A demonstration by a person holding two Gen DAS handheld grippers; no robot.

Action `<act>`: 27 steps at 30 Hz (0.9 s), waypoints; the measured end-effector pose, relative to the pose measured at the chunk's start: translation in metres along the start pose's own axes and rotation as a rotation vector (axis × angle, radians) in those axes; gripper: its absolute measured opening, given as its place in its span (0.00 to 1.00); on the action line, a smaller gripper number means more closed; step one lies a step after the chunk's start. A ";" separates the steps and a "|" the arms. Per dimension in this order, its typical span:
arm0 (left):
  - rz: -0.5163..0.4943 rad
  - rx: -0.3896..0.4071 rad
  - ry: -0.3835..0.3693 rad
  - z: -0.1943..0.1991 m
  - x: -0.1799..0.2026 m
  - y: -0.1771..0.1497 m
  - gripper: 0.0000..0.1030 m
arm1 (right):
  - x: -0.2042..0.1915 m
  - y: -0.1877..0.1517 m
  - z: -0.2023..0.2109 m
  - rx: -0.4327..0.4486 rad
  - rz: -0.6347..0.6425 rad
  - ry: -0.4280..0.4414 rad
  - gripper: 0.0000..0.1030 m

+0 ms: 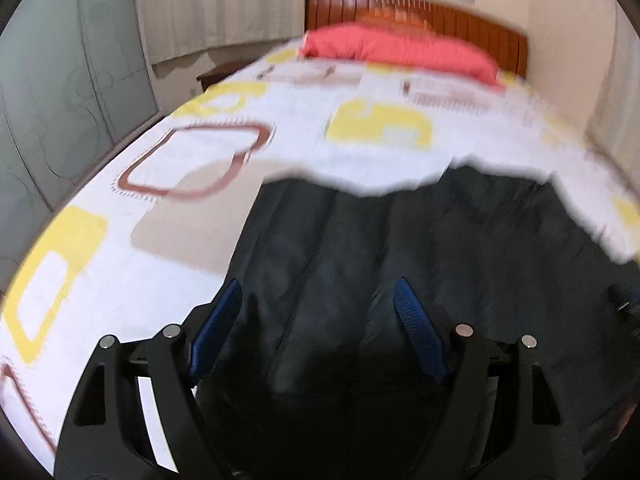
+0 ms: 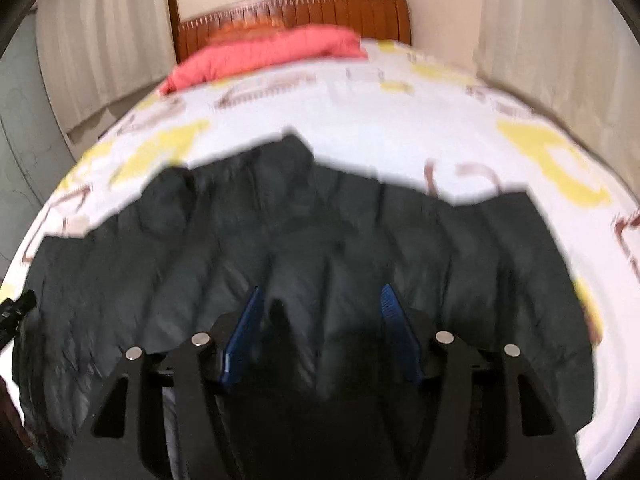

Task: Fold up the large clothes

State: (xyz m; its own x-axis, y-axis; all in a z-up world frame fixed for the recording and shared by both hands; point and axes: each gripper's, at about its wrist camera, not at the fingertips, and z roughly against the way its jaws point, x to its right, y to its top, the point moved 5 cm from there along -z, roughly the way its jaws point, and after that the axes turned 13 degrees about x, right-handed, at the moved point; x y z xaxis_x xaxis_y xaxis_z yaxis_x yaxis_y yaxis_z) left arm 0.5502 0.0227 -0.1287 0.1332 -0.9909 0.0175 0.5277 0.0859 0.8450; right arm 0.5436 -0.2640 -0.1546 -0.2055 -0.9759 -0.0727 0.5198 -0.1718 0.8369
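A black quilted puffer jacket [image 1: 440,248] lies spread on the bed, its collar pointing toward the headboard in the right wrist view [image 2: 288,208]. My left gripper [image 1: 319,294] hovers over the jacket's left part, its blue pads [image 1: 224,320] wide apart and open, with only flat fabric below. My right gripper [image 2: 321,300] is over the middle of the jacket, open. A raised fold of the jacket sits between its blue pads [image 2: 244,328], which do not press on it. Both views are blurred.
The bed [image 1: 280,120] has a white sheet with yellow and brown shapes. A red pillow [image 1: 392,50] lies by the wooden headboard [image 2: 320,6]. Curtains [image 2: 100,40] hang on both sides, and a grey wardrobe [image 1: 60,100] stands to the left.
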 end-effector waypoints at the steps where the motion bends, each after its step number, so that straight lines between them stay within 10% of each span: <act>1: 0.012 0.029 -0.002 -0.002 0.003 0.005 0.77 | -0.003 0.000 -0.005 -0.003 -0.002 0.009 0.59; 5: -0.028 -0.106 0.024 -0.052 0.010 -0.022 0.80 | -0.013 -0.027 -0.041 -0.056 0.067 -0.009 0.62; 11: -0.038 -0.092 0.035 -0.061 0.010 -0.023 0.84 | -0.009 -0.022 -0.031 -0.034 0.039 -0.002 0.62; 18: 0.119 -0.106 0.003 0.009 -0.037 -0.033 0.83 | 0.048 -0.024 0.039 -0.020 -0.037 -0.009 0.64; 27: 0.344 -0.218 -0.054 0.132 -0.125 -0.129 0.83 | 0.152 -0.101 0.160 -0.107 -0.208 -0.036 0.64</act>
State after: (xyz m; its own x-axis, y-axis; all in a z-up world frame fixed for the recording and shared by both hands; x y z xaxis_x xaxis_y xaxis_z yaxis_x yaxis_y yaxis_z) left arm 0.3549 0.1216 -0.1699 0.2923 -0.9039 0.3122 0.6261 0.4277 0.6520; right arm 0.3271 -0.3737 -0.1630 -0.3457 -0.9129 -0.2170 0.5477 -0.3842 0.7432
